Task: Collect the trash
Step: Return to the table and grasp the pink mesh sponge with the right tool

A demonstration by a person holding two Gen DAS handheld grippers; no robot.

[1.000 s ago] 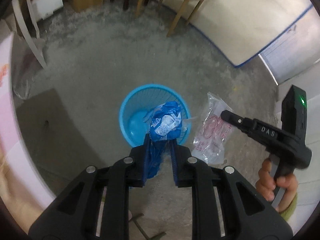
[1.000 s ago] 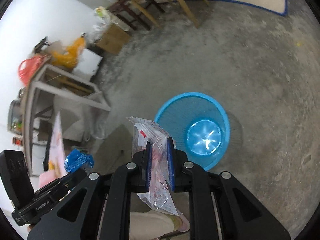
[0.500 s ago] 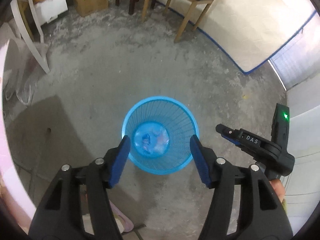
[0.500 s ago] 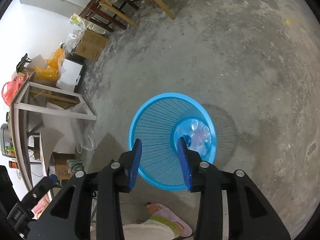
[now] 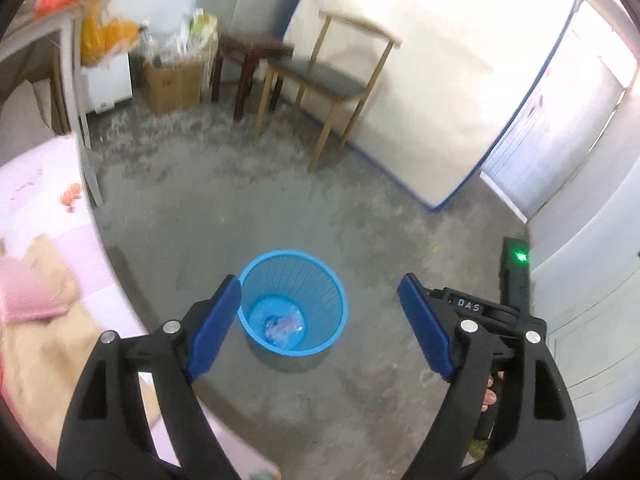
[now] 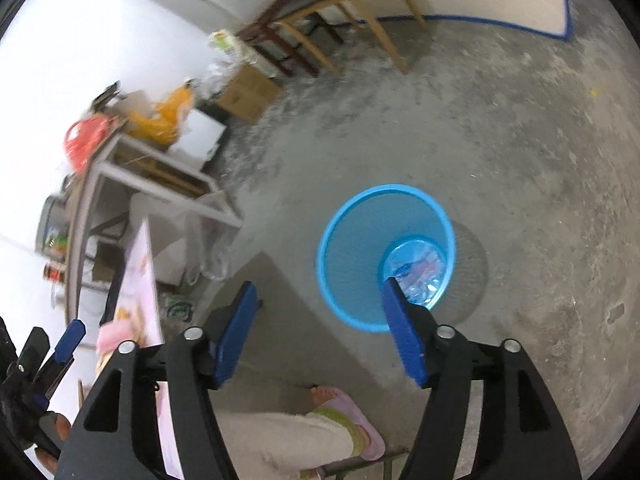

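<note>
Trash (image 5: 284,325) in bin (image 5: 256,276) on floor, chair (image 5: 332,76) behind, bed (image 5: 40,208) left.

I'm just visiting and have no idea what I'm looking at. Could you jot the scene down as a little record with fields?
Place: room with a grey concrete floor
Bin: round blue plastic mesh wastebasket, upright on the floor
Inside the bin: crumpled blue and clear plastic wrappers at the bottom
Left gripper: jaws just opened wide, nothing between them
Right gripper: jaws just opened, nothing between them
Nearby: wooden chair with a dark seat, brown cardboard box
</note>
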